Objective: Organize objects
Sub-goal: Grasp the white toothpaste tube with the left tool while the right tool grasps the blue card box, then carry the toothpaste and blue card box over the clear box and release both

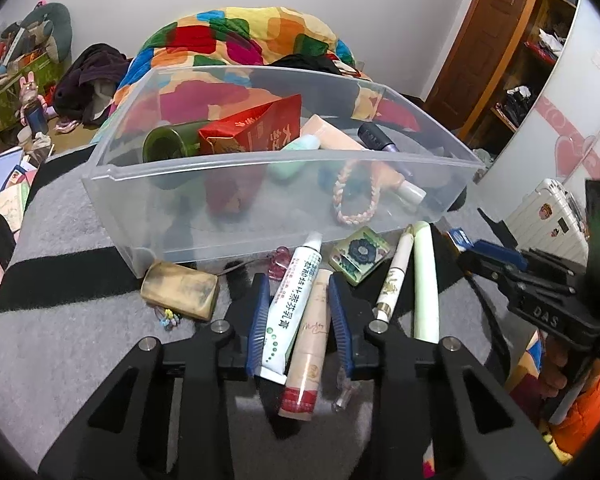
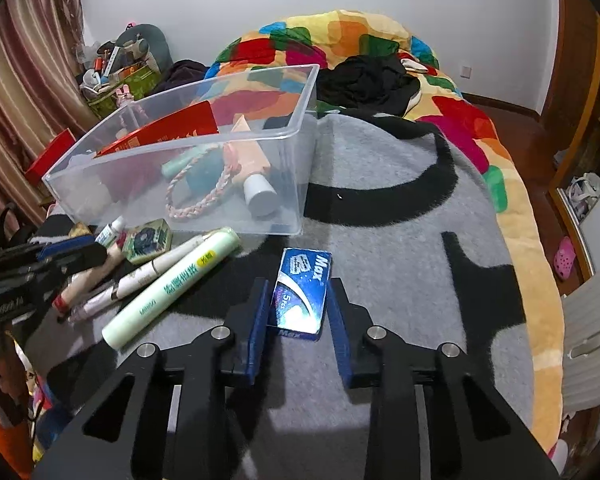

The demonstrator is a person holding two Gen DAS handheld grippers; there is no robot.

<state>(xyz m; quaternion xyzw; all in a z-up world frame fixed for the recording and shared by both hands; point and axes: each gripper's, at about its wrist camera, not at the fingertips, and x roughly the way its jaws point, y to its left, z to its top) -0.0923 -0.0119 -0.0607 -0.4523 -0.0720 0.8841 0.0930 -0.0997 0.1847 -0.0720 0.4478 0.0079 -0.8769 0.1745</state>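
Both claws are down on the grey and black blanket [image 2: 400,200] that covers the bed, each straddling one loose item, apparently so that two things can go to the bin in one trip. Left claw [image 1: 298,312] has its blue pads on either side of two tubes lying together: a white tube with green print [image 1: 290,304] and a peach tube with a red band [image 1: 306,344]. The pads sit right against the pair, the left pad on the white tube and the right pad on the peach one, so I judge it clamped on both. They lie lengthwise between the fingers, which suits a pinch across their narrow width.

Right claw [image 2: 298,304] brackets a blue box marked Max [image 2: 302,292]. Its left pad looks pressed to the box's edge; on the right a thin dark gap may remain, so whether the grip is complete I cannot tell.

A clear plastic bin [image 1: 260,168] stands just beyond the loose items and already holds a red packet [image 1: 256,126], a dark green bottle [image 1: 168,144], a peach tube and a braided loop [image 1: 354,196]; it reads as the collecting place. Still outside, just beside its near wall, lie a pale green tube [image 1: 426,280], a white pen-like tube [image 1: 394,276], a small green patterned box [image 1: 358,254] and a worn tan block [image 1: 180,290].
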